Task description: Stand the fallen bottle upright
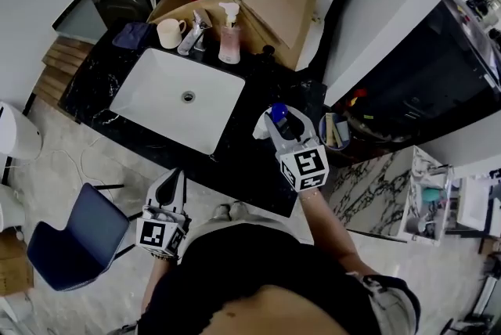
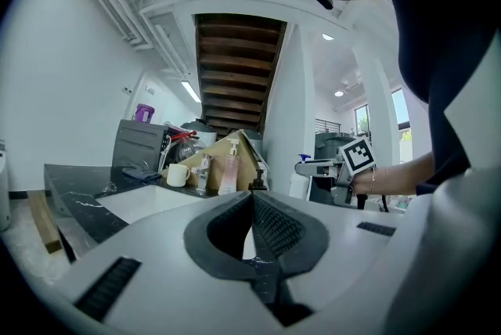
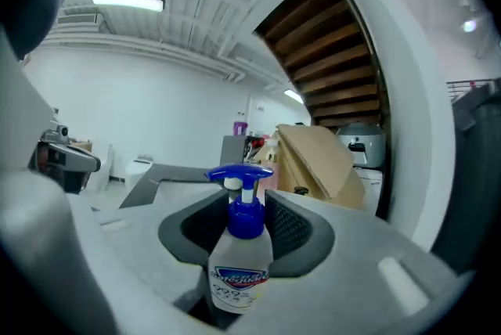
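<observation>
my right tongs point(image 3: 246, 204) are part closed, with the jaws pressing on the upper part of the soap bottle point(image 3: 241, 255). the bottle points blue pump up and its label faces me. seen from above, the tongs hold it over the right end of the black counter point(image 1: 243, 157), just right of the white sink point(image 1: 156, 99). my left tongs point(image 2: 252, 199) are closed tip to tip with nothing between them, and sit off the counter's near edge. a pink pump bottle point(image 1: 229, 44) and a cup point(image 1: 169, 34) stand behind the sink.
</observation>
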